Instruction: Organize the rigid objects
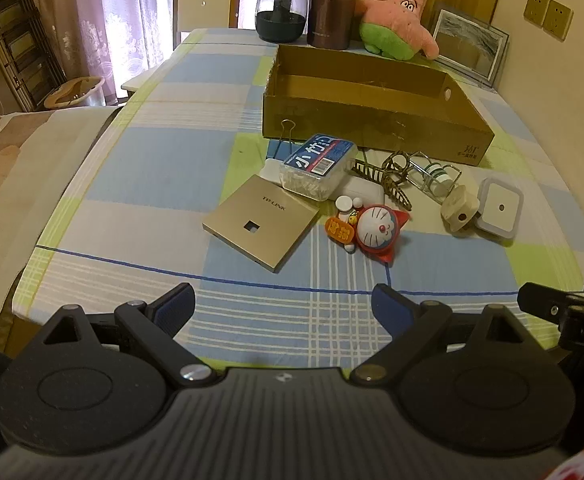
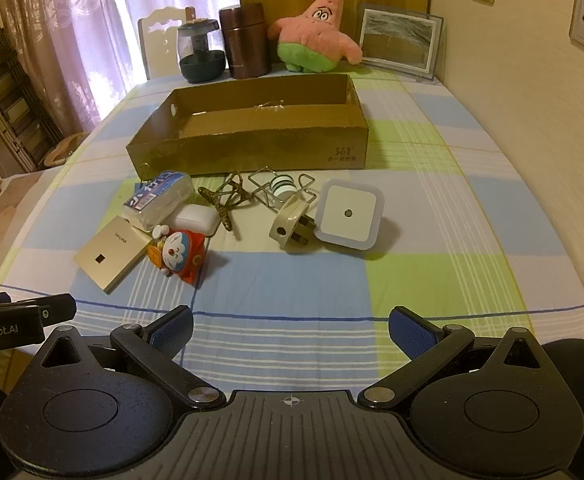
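Start of sort, nothing grasped. Left gripper [image 1: 283, 304] and right gripper [image 2: 291, 326] fingers spread, empty, hovering over table [image 2: 432, 280]. Clutter pile sits before empty cardboard box [image 2: 251, 152]. Next: likely reach night light [image 2: 350, 214], lift into box.

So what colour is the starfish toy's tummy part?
Green, under a pink body. The starfish toy shows best in the right wrist view, behind the cardboard box.

Ahead of the matt black plastic left gripper [image 1: 283, 300] with its dimpled blue pads [image 1: 392, 308], a checked cloth table cover [image 1: 151, 168] lies smooth under a brushed gold, satin-finish square panel [image 1: 260, 226]. Beyond it stand a clear glossy plastic box [image 1: 318, 166] and a thin wire metal rack [image 1: 432, 172]. Furthest off are a rough, matt brown cardboard tray [image 1: 376, 120] and a fuzzy pink plush star [image 1: 398, 20].
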`<state>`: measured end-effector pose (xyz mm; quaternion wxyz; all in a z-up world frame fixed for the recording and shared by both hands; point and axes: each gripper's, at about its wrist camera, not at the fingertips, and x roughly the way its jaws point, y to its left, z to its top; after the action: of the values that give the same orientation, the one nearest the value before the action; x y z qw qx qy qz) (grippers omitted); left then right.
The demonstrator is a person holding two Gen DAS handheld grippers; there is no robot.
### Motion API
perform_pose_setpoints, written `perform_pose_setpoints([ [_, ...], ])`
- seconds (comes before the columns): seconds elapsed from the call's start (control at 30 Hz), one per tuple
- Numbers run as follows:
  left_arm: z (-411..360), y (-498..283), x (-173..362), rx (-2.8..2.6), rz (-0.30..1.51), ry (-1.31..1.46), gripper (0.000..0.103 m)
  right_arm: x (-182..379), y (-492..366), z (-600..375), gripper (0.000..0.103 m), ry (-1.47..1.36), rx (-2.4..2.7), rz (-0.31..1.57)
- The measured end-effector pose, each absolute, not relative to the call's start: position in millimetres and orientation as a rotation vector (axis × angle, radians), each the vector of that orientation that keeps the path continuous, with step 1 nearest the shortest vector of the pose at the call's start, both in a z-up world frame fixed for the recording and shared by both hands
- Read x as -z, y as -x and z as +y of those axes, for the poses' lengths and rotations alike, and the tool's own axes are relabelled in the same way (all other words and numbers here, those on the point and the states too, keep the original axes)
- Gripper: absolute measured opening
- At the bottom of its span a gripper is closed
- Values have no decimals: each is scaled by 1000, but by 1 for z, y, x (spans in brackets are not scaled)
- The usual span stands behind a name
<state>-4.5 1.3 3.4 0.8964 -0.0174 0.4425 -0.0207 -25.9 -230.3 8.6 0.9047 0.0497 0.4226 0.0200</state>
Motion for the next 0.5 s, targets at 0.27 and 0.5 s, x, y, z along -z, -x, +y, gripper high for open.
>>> perform_pose_setpoints([
  [0.27, 3, 0, -1, 48, 918, 41, 93, -6, 24, -232, 101, -105, -36, 866],
  [0.5, 8, -8, -1, 53, 905, 44, 93, -3, 20, -233, 101, -94, -39, 858],
])
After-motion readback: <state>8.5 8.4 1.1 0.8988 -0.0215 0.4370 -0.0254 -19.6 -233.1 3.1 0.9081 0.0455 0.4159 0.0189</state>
